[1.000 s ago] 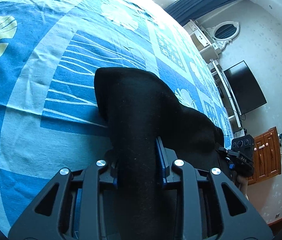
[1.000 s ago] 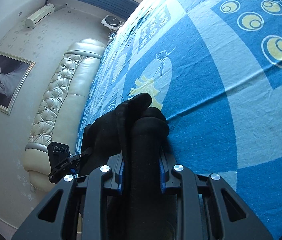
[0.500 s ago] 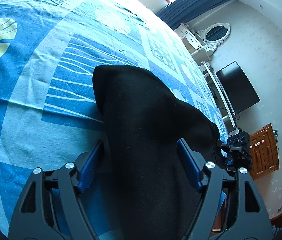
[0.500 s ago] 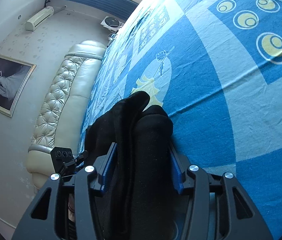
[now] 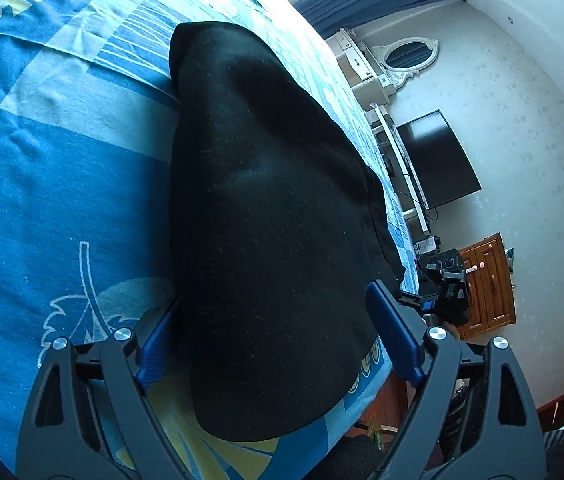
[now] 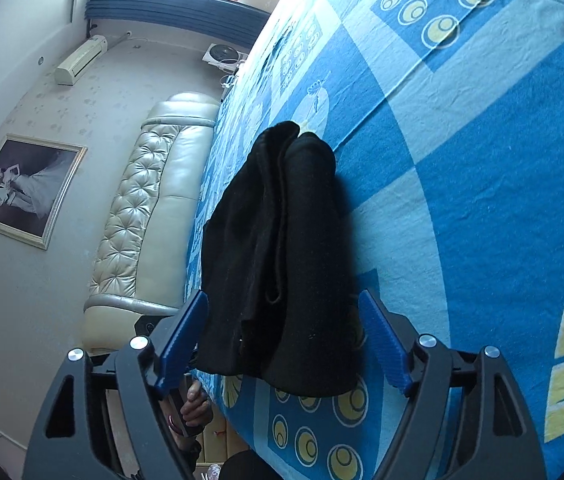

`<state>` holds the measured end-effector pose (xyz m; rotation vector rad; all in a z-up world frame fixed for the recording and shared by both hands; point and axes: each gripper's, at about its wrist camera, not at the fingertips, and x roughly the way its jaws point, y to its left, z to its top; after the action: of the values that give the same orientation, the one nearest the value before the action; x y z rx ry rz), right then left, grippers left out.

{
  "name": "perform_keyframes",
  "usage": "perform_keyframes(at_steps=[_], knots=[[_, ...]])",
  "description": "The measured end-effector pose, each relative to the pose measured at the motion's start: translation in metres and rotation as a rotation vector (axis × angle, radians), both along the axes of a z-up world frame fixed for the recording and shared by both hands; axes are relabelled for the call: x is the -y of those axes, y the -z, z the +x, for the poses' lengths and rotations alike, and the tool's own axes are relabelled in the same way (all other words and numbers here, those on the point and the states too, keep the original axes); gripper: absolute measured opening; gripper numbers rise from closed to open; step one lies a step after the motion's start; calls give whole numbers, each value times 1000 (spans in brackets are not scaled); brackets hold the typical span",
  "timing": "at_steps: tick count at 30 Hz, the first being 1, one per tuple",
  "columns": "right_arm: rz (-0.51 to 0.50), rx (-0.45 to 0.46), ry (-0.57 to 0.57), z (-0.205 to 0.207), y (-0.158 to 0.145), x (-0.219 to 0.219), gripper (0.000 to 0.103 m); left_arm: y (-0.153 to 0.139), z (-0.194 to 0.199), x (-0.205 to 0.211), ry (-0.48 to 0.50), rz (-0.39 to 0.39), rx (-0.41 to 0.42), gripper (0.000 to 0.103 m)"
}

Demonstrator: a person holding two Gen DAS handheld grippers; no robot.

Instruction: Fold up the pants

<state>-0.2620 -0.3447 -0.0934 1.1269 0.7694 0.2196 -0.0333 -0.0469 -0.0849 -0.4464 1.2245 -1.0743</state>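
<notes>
The black pants lie folded in a thick stack near the edge of the bed with the blue patterned sheet. My left gripper is open, its blue pads wide on either side of the near end of the stack, not touching it. In the right wrist view the same pants lie as a narrow layered bundle on the sheet. My right gripper is open and empty, its pads spread around the bundle's near end.
The bed edge runs just below the pants. Beyond it in the left wrist view stand a wall TV, a white dresser with an oval mirror and a wooden cabinet. A padded headboard is at the left of the right wrist view.
Both grippers were shut on the pants one second ago. Both have opened, let go and drawn back, leaving the folded pants lying on the bed.
</notes>
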Motion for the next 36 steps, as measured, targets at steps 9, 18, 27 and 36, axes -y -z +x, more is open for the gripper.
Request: perform_keyframes(at_steps=[9,18,27,36], knots=[[-65,-54,-44,20,4,-25,62,15,4,-2,-55,10,-55,46],[-40,-15,-75,9,-8,-23,32,8,-6,-11,-88,-13,-74,32],[-19,-31,-106,-26,-1,-42,31,9,-32,-29,-67,-5,-99,32],[38,-20,-74,-35,23,-38,31,16,-31,-34,-71,-34,-104,32]])
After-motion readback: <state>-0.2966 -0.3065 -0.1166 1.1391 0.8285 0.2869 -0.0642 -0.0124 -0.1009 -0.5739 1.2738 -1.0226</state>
